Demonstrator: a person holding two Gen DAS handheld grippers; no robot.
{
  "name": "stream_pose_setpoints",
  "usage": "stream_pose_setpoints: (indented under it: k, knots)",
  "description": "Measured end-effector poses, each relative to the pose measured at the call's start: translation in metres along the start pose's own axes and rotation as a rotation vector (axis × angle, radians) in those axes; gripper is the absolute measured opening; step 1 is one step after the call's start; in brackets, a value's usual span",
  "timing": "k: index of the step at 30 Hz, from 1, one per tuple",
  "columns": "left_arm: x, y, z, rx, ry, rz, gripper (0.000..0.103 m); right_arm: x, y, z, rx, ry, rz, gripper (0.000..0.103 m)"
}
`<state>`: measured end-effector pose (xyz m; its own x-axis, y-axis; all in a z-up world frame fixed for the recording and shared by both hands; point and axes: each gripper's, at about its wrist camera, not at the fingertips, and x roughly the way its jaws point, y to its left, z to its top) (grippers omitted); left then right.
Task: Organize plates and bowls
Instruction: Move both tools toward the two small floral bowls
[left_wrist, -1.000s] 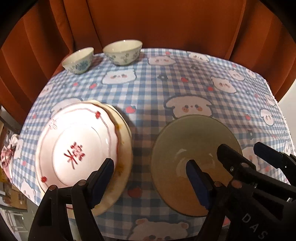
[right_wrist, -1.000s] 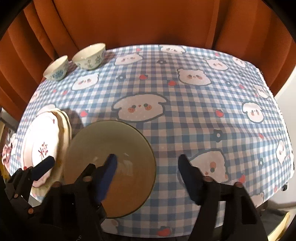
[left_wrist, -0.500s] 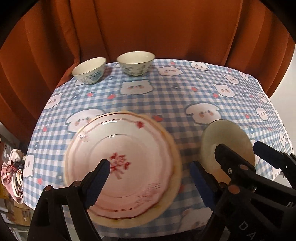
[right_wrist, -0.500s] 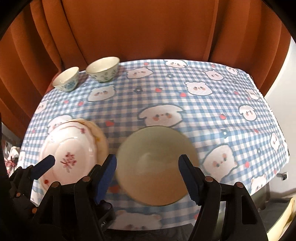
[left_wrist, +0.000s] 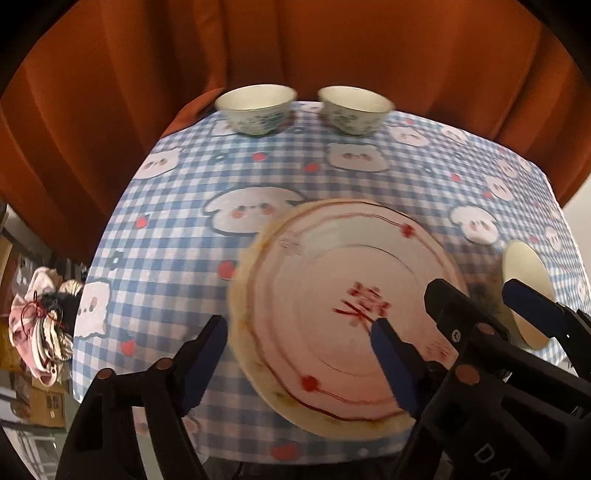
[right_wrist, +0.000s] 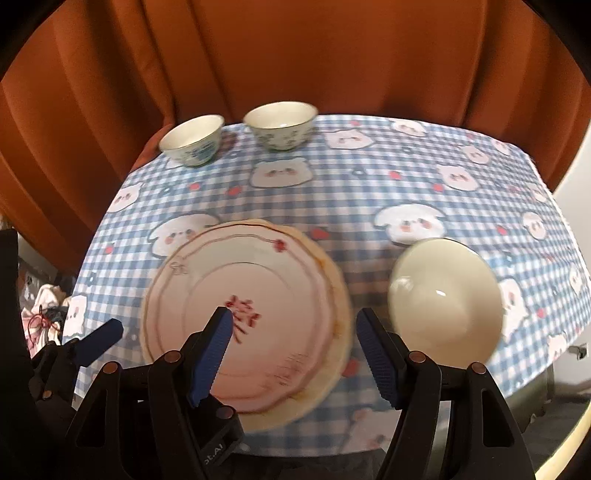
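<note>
A pink plate with red markings (left_wrist: 343, 306) (right_wrist: 251, 314) lies stacked on a cream plate (left_wrist: 255, 369) (right_wrist: 332, 354) at the table's near edge. A pale green bowl (right_wrist: 445, 302) (left_wrist: 526, 280) sits to its right. Two small floral bowls stand at the far left: one (left_wrist: 255, 107) (right_wrist: 192, 142) and another (left_wrist: 352, 109) (right_wrist: 280, 123). My left gripper (left_wrist: 299, 360) is open and empty above the plates' near left rim. My right gripper (right_wrist: 295, 350) is open and empty over the plates' near right part.
A blue checked tablecloth with bear prints (left_wrist: 177, 229) (right_wrist: 369, 184) covers the table. An orange curtain (left_wrist: 295, 44) (right_wrist: 295, 48) hangs close behind it. A bundle of cloth (left_wrist: 40, 328) lies below the table's left edge.
Both grippers have swung left: the stacked plates and green bowl have shifted rightward in both views. Both stay open and empty.
</note>
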<state>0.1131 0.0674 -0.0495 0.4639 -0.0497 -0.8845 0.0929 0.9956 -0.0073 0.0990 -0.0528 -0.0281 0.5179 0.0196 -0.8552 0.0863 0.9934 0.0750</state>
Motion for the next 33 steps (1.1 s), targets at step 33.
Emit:
stream_pose_setpoints:
  k: [33]
  knots:
    - [0.110,0.069,0.225,-0.115,-0.147,0.225,0.077,0.148,0.088,0.232,-0.058,-0.082,0.096,0.072]
